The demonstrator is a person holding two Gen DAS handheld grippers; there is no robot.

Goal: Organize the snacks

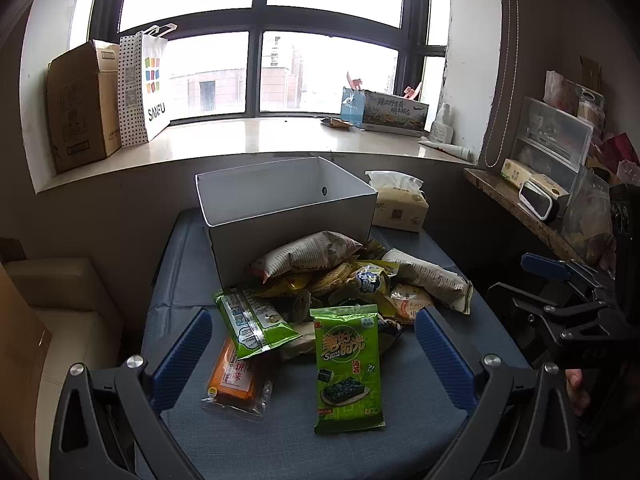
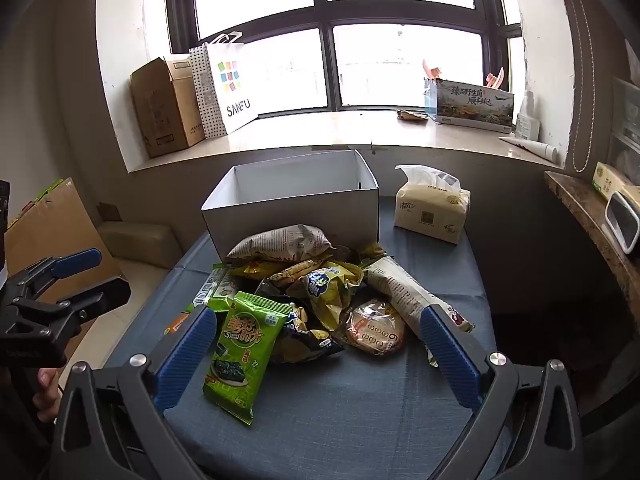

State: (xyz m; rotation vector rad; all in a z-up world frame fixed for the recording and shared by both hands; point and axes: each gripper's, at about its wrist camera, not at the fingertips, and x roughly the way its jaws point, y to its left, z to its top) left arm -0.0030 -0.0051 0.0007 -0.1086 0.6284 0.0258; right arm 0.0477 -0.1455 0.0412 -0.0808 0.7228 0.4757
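A pile of snack packets (image 1: 340,280) lies on a blue-covered table (image 1: 280,440), in front of an open, empty white box (image 1: 280,208). A green seaweed packet (image 1: 347,368) and an orange packet (image 1: 236,380) lie nearest. My left gripper (image 1: 314,344) is open, above the near packets, holding nothing. In the right wrist view the same pile (image 2: 320,292), the white box (image 2: 296,212) and the green seaweed packet (image 2: 240,356) show. My right gripper (image 2: 318,340) is open and empty, just short of the pile. Each gripper shows at the other view's edge.
A tissue pack (image 2: 432,208) stands right of the box. The windowsill behind holds a cardboard box (image 1: 80,108), a SANFU paper bag (image 1: 146,88) and a printed carton (image 1: 394,114). A side shelf (image 1: 520,204) with clutter is at the right. A beige seat (image 1: 60,300) is at the left.
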